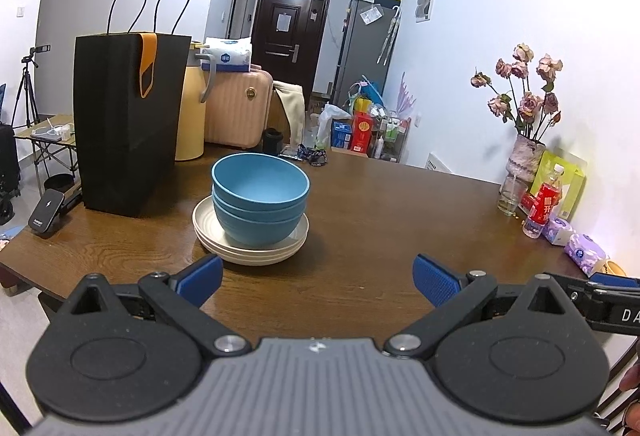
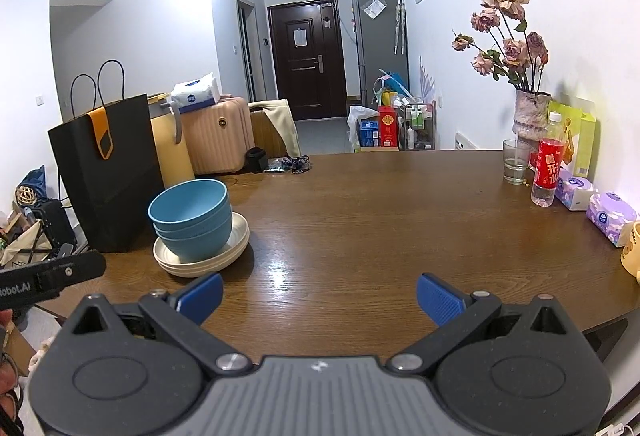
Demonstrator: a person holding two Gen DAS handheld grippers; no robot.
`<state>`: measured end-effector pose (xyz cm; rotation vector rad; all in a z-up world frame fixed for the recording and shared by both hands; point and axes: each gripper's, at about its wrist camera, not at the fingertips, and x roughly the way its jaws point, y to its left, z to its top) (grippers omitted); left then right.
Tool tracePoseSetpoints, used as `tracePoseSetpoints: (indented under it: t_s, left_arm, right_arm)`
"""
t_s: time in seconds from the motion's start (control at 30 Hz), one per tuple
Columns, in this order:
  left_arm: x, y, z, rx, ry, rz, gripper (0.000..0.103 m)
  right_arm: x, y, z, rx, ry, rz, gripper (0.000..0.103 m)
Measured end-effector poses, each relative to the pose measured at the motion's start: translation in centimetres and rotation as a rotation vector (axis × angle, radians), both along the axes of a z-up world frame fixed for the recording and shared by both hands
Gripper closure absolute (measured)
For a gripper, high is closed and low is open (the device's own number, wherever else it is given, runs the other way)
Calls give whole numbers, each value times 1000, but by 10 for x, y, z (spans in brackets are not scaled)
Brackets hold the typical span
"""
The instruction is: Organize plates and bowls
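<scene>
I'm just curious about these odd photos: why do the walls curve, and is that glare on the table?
Fisheye lenses bend both views' edges. In the right wrist view, ceiling light glares on the table; in the left wrist view, the right wall is washed out.

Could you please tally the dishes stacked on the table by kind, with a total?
Blue bowls: 3, nested one inside another
Cream plates: 3, stacked under the bowls
Total: 6 dishes, all in one pile on the wooden table
</scene>
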<state>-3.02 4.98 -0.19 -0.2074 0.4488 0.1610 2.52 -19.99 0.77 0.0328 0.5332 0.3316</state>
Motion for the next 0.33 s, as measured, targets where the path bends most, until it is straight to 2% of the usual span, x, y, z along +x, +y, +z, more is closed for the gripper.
tracePoseSetpoints:
  t_s: [0.33]
  left_arm:
    - [0, 1, 0, -8, 5, -14, 0]
  right_arm:
    - [-1, 2, 1, -1, 0, 4, 0]
